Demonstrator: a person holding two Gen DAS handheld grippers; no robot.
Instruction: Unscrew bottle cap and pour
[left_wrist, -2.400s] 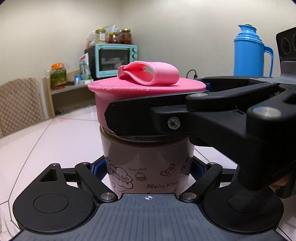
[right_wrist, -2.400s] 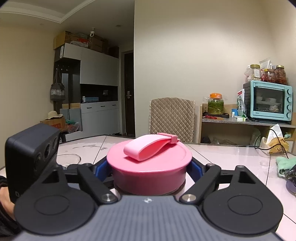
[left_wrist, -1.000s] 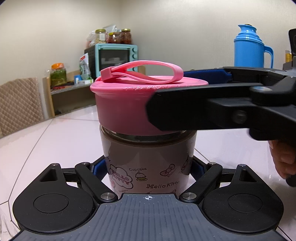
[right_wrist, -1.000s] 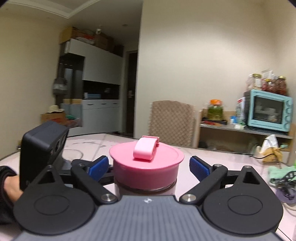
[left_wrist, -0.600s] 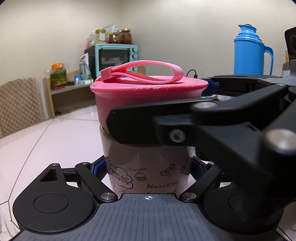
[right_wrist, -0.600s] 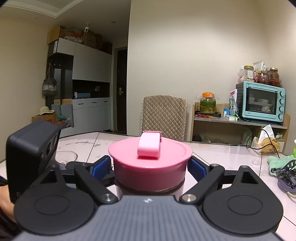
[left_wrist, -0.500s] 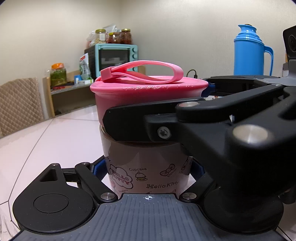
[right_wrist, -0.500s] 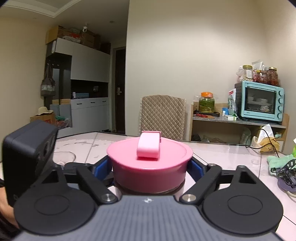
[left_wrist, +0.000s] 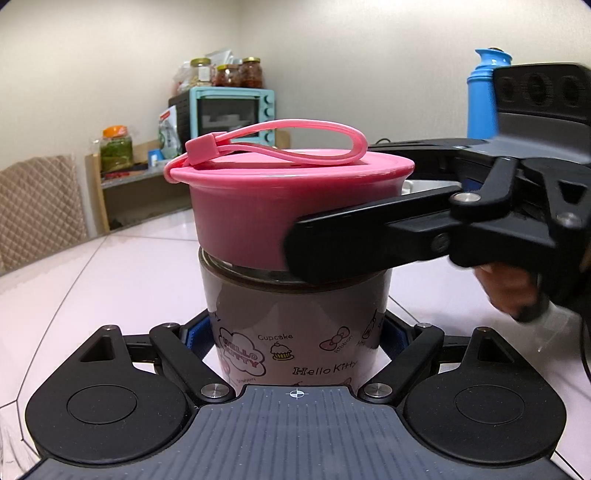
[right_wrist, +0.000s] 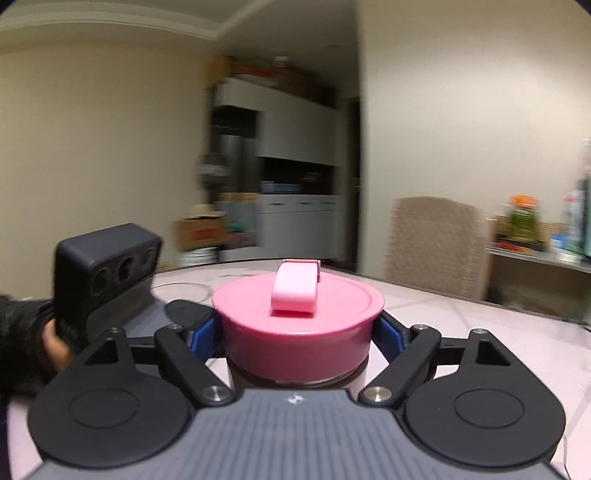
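A brown Hello Kitty bottle (left_wrist: 295, 325) stands upright on the pale pink table (left_wrist: 110, 266). My left gripper (left_wrist: 295, 334) is shut on its lower body, with a blue pad on each side. The wide pink cap (left_wrist: 258, 214), with its loop strap (left_wrist: 295, 144), sits on top of the bottle. My right gripper (right_wrist: 299, 332) is shut on the pink cap (right_wrist: 251, 306), blue pads (right_wrist: 388, 334) pressed to its sides. In the left wrist view its near finger (left_wrist: 369, 240) crosses the cap's lower edge from the right.
A person's hand (left_wrist: 513, 291) holds the right gripper, and another hand (right_wrist: 55, 347) holds the left. A blue thermos (left_wrist: 484, 96) stands at the back right. A teal oven (left_wrist: 229, 114) and jars sit on a shelf. A quilted chair (right_wrist: 436, 243) stands beyond the table.
The right gripper's jaws closed onto the pink cap, then the gripper swung round the bottle, so the room slides sideways and blurs in its view. The left gripper and the bottle stayed put.
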